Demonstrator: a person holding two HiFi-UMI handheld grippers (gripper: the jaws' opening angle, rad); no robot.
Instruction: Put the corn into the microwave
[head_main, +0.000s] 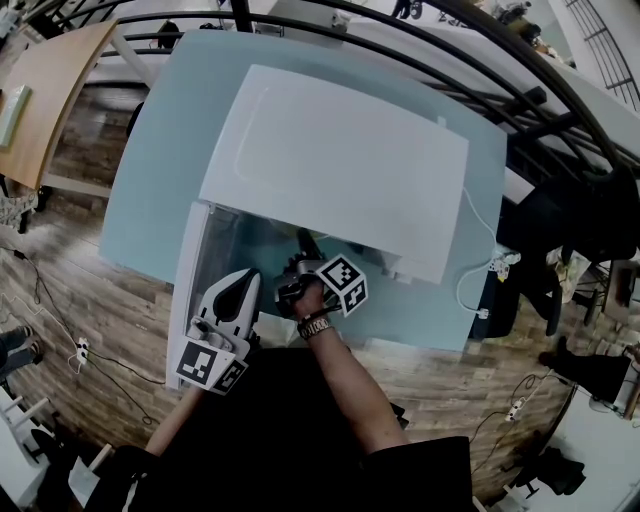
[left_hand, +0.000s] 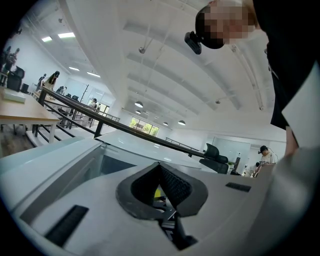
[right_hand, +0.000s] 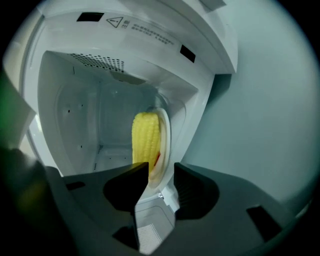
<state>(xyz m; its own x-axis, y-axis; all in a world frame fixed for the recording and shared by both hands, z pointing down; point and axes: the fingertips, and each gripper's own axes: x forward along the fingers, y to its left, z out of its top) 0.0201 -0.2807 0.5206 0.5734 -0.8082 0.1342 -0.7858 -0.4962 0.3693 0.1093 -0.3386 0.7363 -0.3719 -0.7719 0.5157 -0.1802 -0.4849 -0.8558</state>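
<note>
Right gripper view: the right gripper (right_hand: 161, 167) holds its jaws wide apart, and the rim of a white plate (right_hand: 165, 145) shows in the gap at their tips, with neither pad pressing on it. On that plate lies the yellow corn (right_hand: 145, 137), inside the open microwave (right_hand: 125, 45). Left gripper view: the left gripper (left_hand: 160, 167) has its jaws closed together at the tips. Head view: it sits over the microwave's door (head_main: 195, 265), which stands swung open at the left, and the microwave rests on a pale blue table (head_main: 150, 150).
</note>
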